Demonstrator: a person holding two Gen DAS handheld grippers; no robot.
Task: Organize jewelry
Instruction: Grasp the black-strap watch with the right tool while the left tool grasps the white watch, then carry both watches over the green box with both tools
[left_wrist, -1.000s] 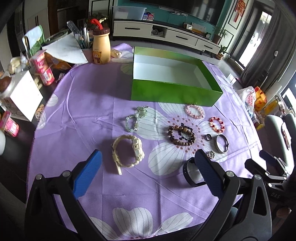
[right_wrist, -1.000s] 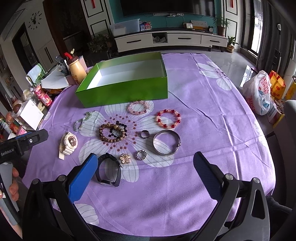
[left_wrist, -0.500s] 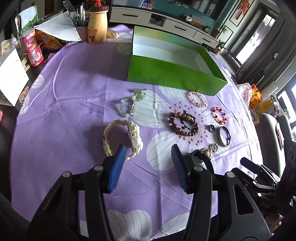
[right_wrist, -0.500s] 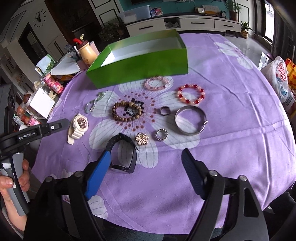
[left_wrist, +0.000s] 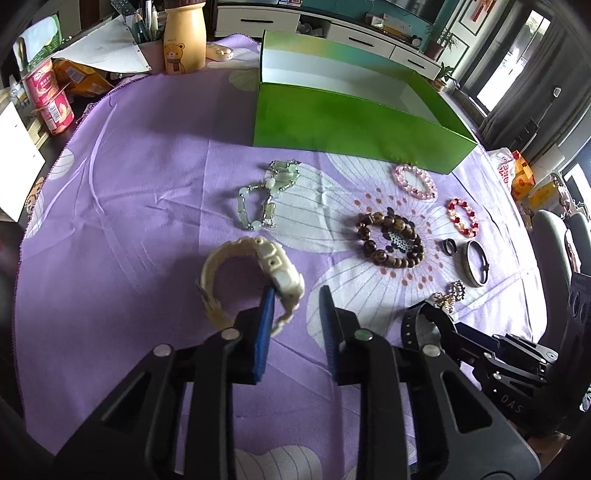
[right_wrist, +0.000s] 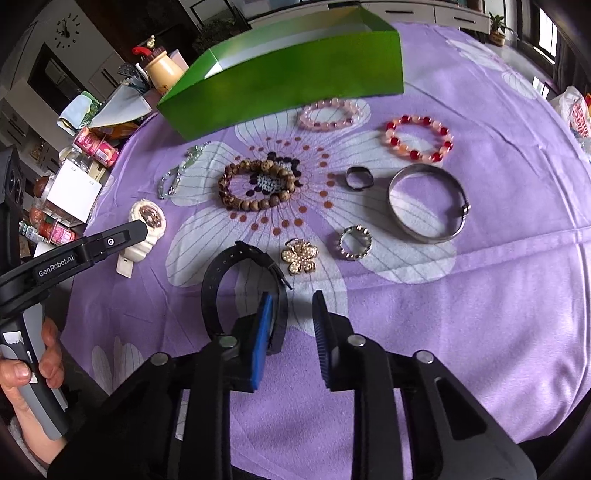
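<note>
An open green box (left_wrist: 354, 122) stands at the back of the purple cloth. My left gripper (left_wrist: 295, 295) is partly open, low over the cloth, its left pad against the cream watch (left_wrist: 255, 273). My right gripper (right_wrist: 293, 301) is partly open, its left pad at the strap of the black watch (right_wrist: 236, 284). Between them lie a jade bracelet (left_wrist: 266, 195), a brown bead bracelet (right_wrist: 255, 184), a pink bracelet (right_wrist: 330, 114), a red bracelet (right_wrist: 417, 138), a silver bangle (right_wrist: 428, 203), a dark ring (right_wrist: 358, 177), a crystal ring (right_wrist: 354, 242) and a gold flower brooch (right_wrist: 299, 256).
A yellow bear jar (left_wrist: 184, 37), yoghurt cups (left_wrist: 51, 99), papers and a white box (right_wrist: 74, 192) crowd the table's left edge. A chair (left_wrist: 554, 240) and bags stand beyond the right edge.
Both grippers have dropped toward the cloth and narrowed from wide open. The left has reached the cream watch, the right the black watch.
</note>
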